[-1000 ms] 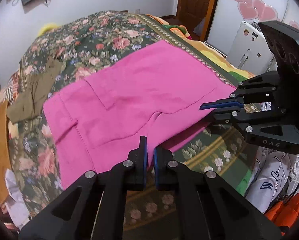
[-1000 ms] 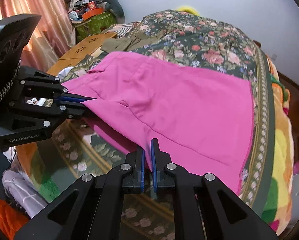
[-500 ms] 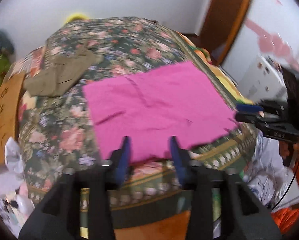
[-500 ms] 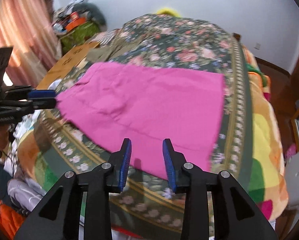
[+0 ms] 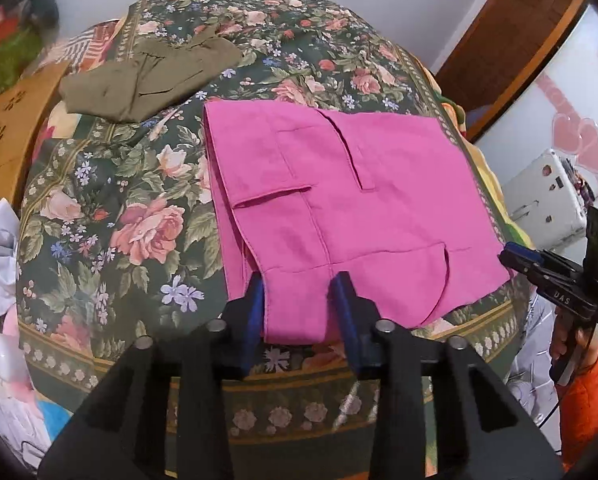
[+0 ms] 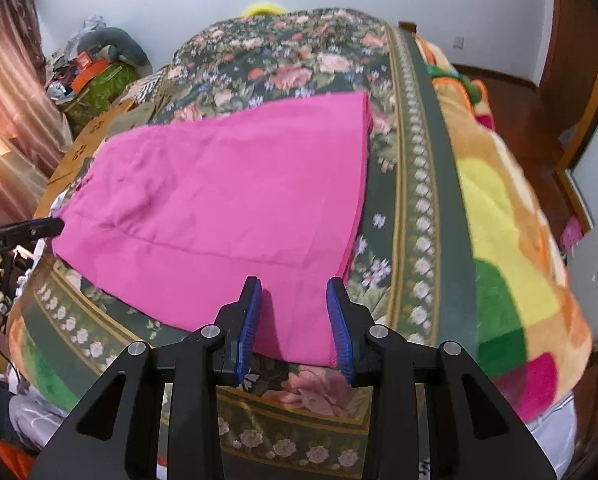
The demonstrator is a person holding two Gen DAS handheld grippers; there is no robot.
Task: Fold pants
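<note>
Pink pants (image 5: 339,216) are lying folded flat on the flowered bedspread (image 5: 131,216), close to the near edge of the bed. In the left wrist view the folded piece is running with its long side left to right across the bed; the thicker stacked edge with a pocket opening is sitting at its left end, and the thinner end is reaching toward the right border of the spread. In the right wrist view the same pants (image 6: 227,208) are spreading from the near right corner away toward the far left.

Nearest the left camera, the left gripper (image 5: 299,304) is hovering over the near hem of the pants with its jaws spread wide and no cloth between them. It is pointing forward along the bed and tipping down toward the fabric. The right gripper (image 6: 293,312) is posed likewise over the near right corner of the pants, jaws wide apart, nothing held. From the left camera the right gripper (image 5: 519,254) is showing off the right corner of the pants, just beside the cloth; its opening cannot be judged from that side.

Farther back on the left, an olive garment (image 5: 151,76) is lying crumpled on the bedspread, well apart from the pants.
</note>
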